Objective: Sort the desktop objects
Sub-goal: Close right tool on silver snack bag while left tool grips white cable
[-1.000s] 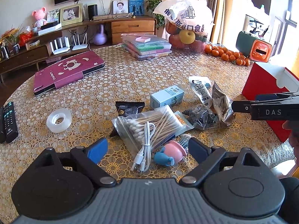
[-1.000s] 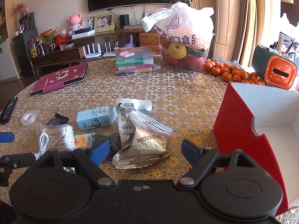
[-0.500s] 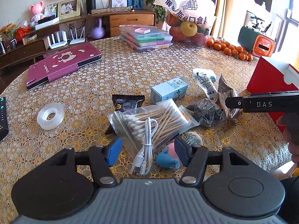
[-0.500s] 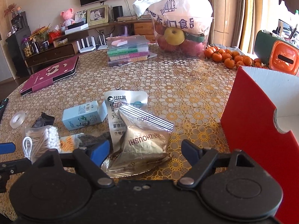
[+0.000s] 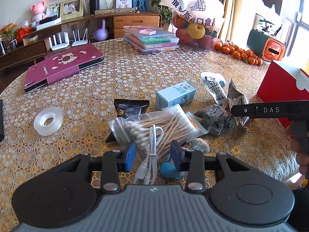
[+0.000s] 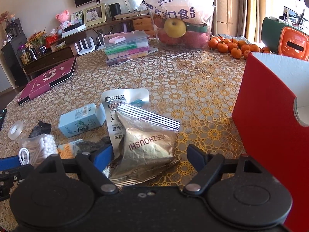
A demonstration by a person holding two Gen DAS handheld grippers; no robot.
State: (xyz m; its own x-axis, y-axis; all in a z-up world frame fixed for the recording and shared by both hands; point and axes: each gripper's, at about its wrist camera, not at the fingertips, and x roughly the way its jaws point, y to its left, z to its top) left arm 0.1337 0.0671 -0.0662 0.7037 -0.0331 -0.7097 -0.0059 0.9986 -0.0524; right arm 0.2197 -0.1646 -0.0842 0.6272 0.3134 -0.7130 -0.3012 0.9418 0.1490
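My left gripper (image 5: pixel 152 154) hangs low over a clear bag of cotton swabs (image 5: pixel 154 123) with a coiled white cable (image 5: pixel 152 145) lying on it. Its jaws are closing, with the cable and the bag's near end between the blue pads (image 5: pixel 129 155); a gap still shows on both sides of the cable. My right gripper (image 6: pixel 149 154) is open, with a gold foil snack packet (image 6: pixel 148 145) lying between its fingers on the table. That packet rests on a white pouch (image 6: pixel 123 100). A red box (image 6: pixel 270 125) with a white inside stands at the right.
Around the swabs lie a light blue carton (image 5: pixel 174 94), a black sachet (image 5: pixel 131 106), a dark crumpled bag (image 5: pixel 214 119), a blue-pink toy (image 5: pixel 170 170) and a tape roll (image 5: pixel 48 120). Farther back are a maroon tablet case (image 5: pixel 63 65), stacked plastic boxes (image 5: pixel 152 40), a fruit bag (image 5: pixel 193 19) and tangerines (image 5: pixel 239 53).
The left gripper's jaws have narrowed from wide apart to close around the cable and the end of the swab bag, and it sank a little. The right gripper dropped closer over the gold packet.
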